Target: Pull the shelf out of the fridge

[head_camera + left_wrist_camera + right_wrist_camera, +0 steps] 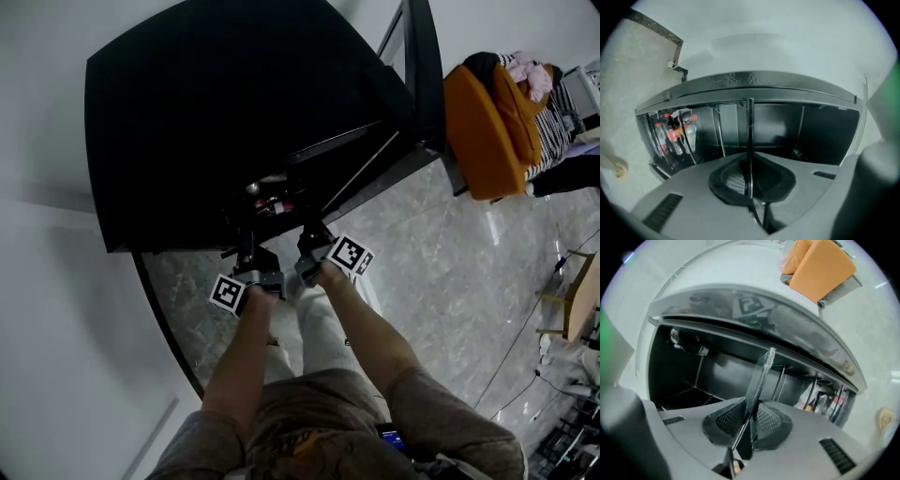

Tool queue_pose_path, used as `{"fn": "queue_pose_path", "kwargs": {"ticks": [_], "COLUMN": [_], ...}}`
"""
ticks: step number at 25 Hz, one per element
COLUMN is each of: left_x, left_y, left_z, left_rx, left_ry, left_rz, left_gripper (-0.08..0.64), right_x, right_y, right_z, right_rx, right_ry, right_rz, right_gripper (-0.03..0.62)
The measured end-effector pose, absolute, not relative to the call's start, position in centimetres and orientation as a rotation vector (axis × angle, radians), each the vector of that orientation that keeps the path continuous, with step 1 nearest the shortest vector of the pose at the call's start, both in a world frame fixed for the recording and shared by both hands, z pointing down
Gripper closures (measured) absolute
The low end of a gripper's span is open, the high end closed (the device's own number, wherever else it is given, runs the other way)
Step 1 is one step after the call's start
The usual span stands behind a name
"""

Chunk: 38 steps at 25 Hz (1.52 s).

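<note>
Grey marble floor [441, 272] underfoot; black fridge [206, 122] stands open. Left gripper [750, 180]: fingers [729, 180] pinched together on the thin front edge of the glass shelf [750, 136], which runs on between them into the fridge. Right gripper [749, 420]: fingers clamped on the same clear pane. Beyond the left fingers, leftward, bottles [675, 133]. Far past the right fingers, orange chair [820, 268].

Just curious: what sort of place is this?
Probably a lived-in room, home or lounge: a small black fridge holding drink bottles, an orange armchair heaped with clothes, a stone-look floor.
</note>
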State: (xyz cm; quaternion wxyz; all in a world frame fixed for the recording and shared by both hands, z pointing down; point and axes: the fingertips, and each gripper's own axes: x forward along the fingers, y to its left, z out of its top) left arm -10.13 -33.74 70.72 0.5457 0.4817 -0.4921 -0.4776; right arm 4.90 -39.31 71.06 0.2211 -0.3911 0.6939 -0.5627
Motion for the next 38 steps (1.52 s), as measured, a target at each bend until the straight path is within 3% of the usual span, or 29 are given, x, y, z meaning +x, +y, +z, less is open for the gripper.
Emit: {"fn": "queue_pose_path", "kwargs": {"ticks": [20,38], "left_x": [-7.6,-7.3], "left_y": [-26.7,-21.4], "left_z": [67.3,56.4], "left_rx": [1.143,1.251], "left_ry": [-1.085,-0.987], "left_rz": [-1.039,-0.963], "left_gripper": [0.544,0.544], "right_x": [7.8,8.7], "right_y": [-31.0,-23.6], "right_z": [67.6,56.4], "right_rx": [-1.079,-1.111], "right_ry": [1.748,1.669], "right_rz": [-1.568,-1.498], "right_gripper": [0.543,0.548]}}
